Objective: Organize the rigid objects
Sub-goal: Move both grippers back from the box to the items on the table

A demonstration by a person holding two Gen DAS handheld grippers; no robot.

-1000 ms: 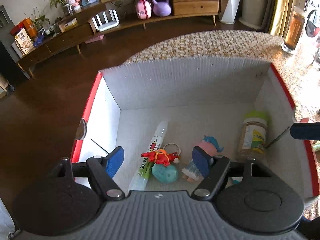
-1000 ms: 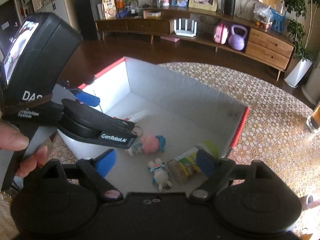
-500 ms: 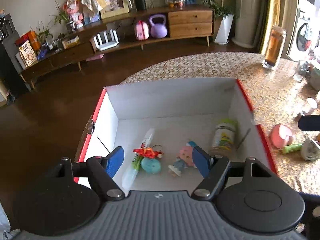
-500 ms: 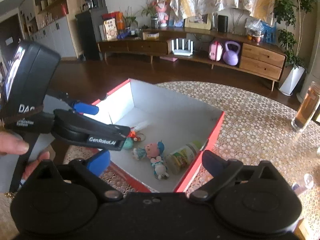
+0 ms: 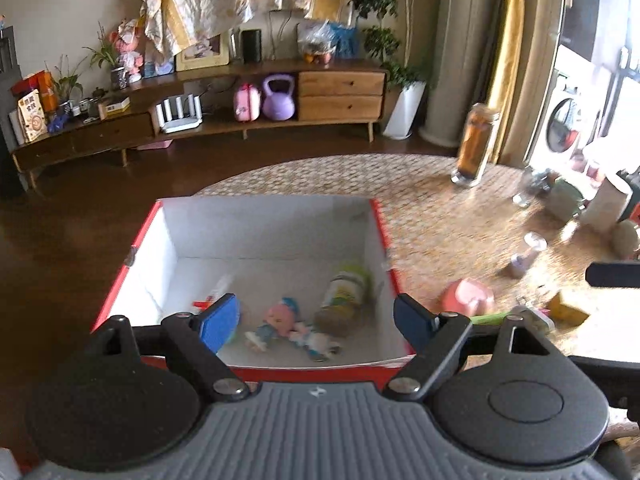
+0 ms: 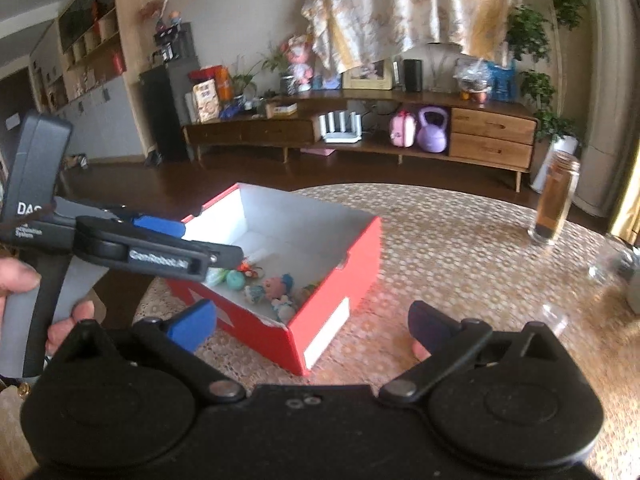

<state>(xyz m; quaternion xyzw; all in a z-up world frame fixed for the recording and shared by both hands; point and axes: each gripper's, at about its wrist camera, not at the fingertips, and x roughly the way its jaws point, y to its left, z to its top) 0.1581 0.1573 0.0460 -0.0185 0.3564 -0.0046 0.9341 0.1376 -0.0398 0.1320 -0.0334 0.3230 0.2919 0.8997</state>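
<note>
Already half filled, the red box point(image 5: 384, 236) on the woven table mat point(image 5: 436, 208) holds a jar point(image 5: 344, 292), a pink-haired doll point(image 5: 280, 316), a small white figure point(image 6: 282, 304), a teal ball point(image 6: 235, 280) and a tube point(image 5: 220, 284). Still out on the mat to its right lie a pink toy point(image 5: 468, 296), a green stick point(image 5: 490, 317) and a yellow block point(image 5: 566, 308), so the sorting looks unfinished. The left gripper point(image 5: 316, 316) and right gripper point(image 6: 312, 322) are both spread and empty. Compared with a second ago, both have pulled back and up from the box, their jaws have just been opening with nothing between them, and the jar now lies tipped.
</note>
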